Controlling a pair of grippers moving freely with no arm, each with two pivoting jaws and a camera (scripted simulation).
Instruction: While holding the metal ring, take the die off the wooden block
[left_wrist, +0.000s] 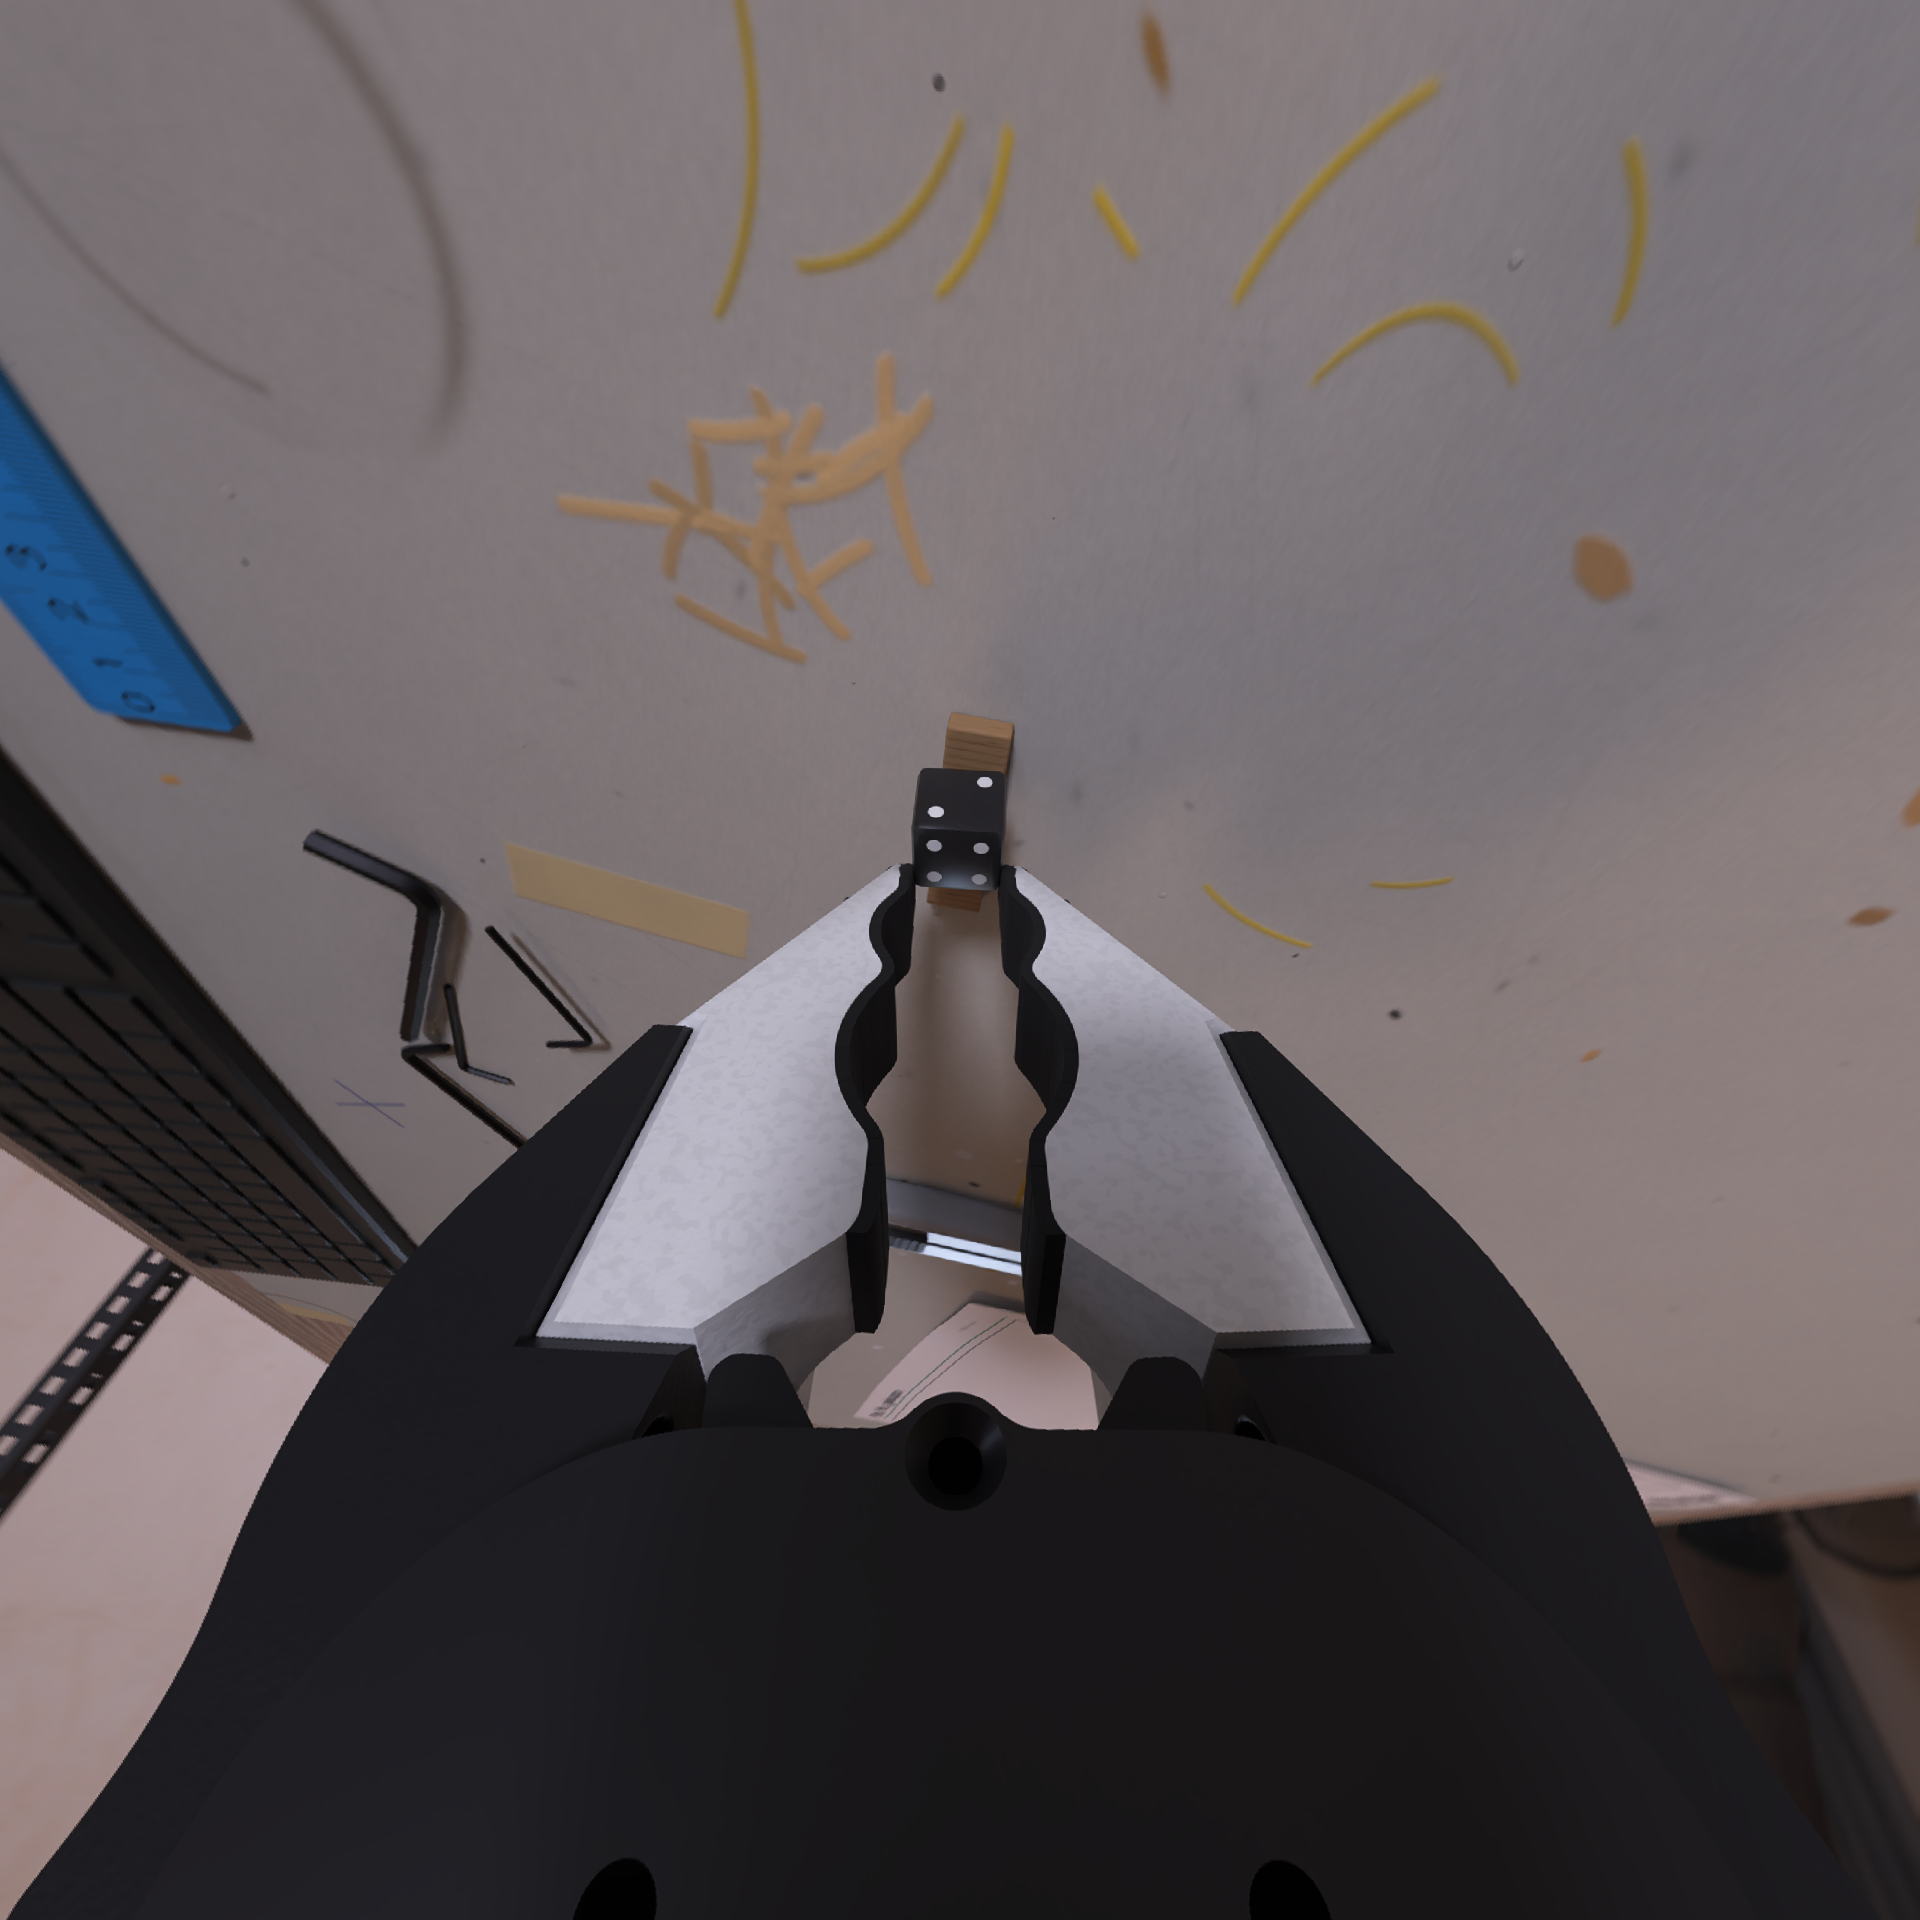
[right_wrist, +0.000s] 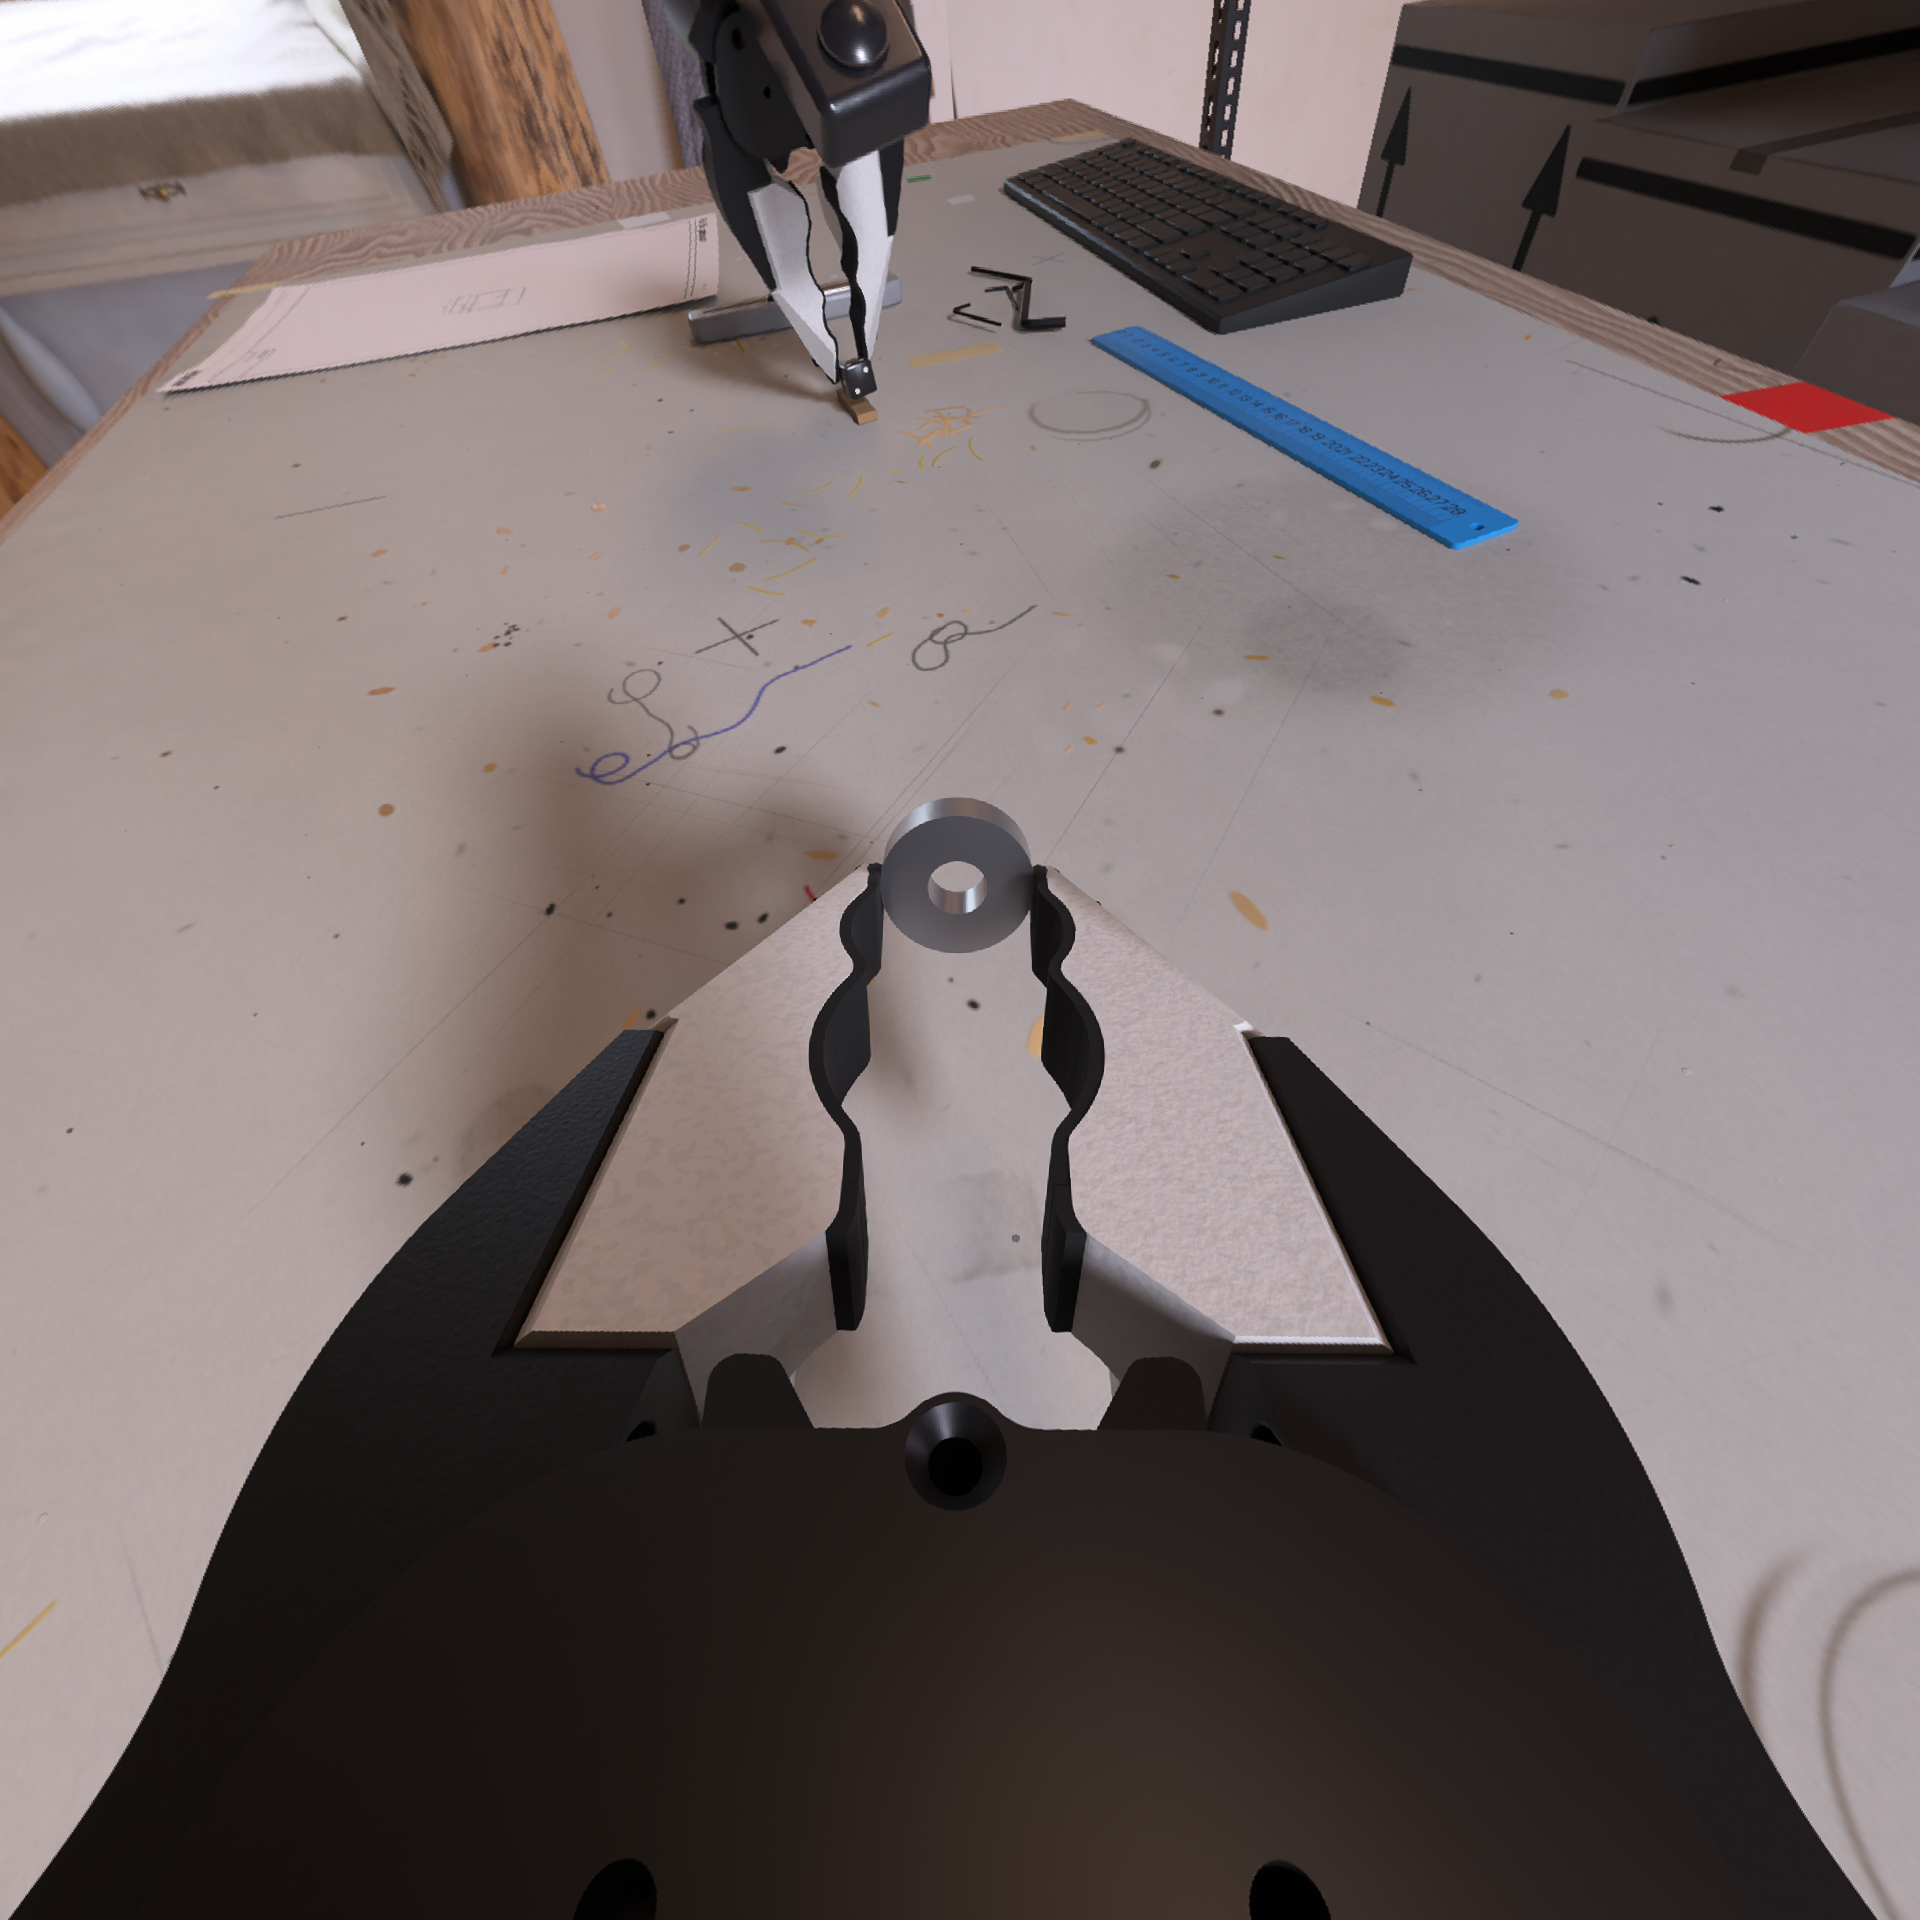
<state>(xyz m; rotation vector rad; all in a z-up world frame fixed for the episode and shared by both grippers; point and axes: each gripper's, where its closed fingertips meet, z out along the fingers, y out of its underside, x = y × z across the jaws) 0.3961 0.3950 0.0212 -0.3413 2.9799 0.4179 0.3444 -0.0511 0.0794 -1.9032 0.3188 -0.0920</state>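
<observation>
Black die (left_wrist: 959, 828) pinched at the tips of the left claw (left_wrist: 956, 883), sitting over the wooden block (left_wrist: 975, 740) at the far middle of the surface (right_wrist: 1351, 935), likely mid-lift; contact unclear. Steel metal ring (right_wrist: 956, 875) clamped edgewise in the right claw (right_wrist: 956, 883), held near and well apart, probably to keep clear. No containers anywhere.
</observation>
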